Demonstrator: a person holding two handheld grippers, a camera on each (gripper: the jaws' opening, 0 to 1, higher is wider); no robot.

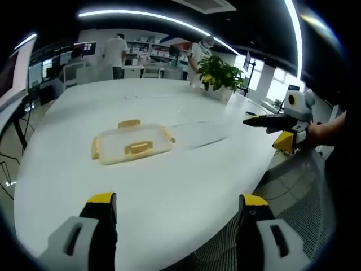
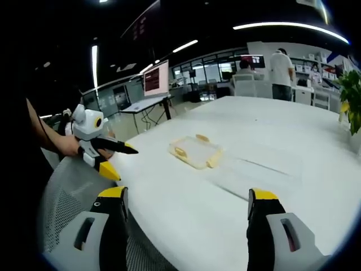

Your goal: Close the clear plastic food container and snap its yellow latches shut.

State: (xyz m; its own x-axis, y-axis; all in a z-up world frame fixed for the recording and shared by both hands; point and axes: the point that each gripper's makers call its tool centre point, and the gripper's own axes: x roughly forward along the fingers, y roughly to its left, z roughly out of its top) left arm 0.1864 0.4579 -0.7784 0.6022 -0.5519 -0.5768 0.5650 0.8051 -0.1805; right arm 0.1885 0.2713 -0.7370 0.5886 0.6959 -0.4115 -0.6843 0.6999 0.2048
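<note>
The clear food container [image 1: 131,144] sits on the big white table [image 1: 169,197], well in from the near edge and closer to the left side in the left gripper view. Its lid looks like it is already lying on top, and the yellow latches [image 1: 138,148] stick out around it, so I think the step now is just getting started: reaching in to press the latches down. The left gripper [image 1: 176,212] hangs over the near edge with its jaws wide apart and nothing between them. The right gripper [image 2: 188,206] is the same, spread wide and empty, off the table edge. Both are well away from the box. Next, they need to move close and push one latch. I cannot read any words anywhere.
</note>
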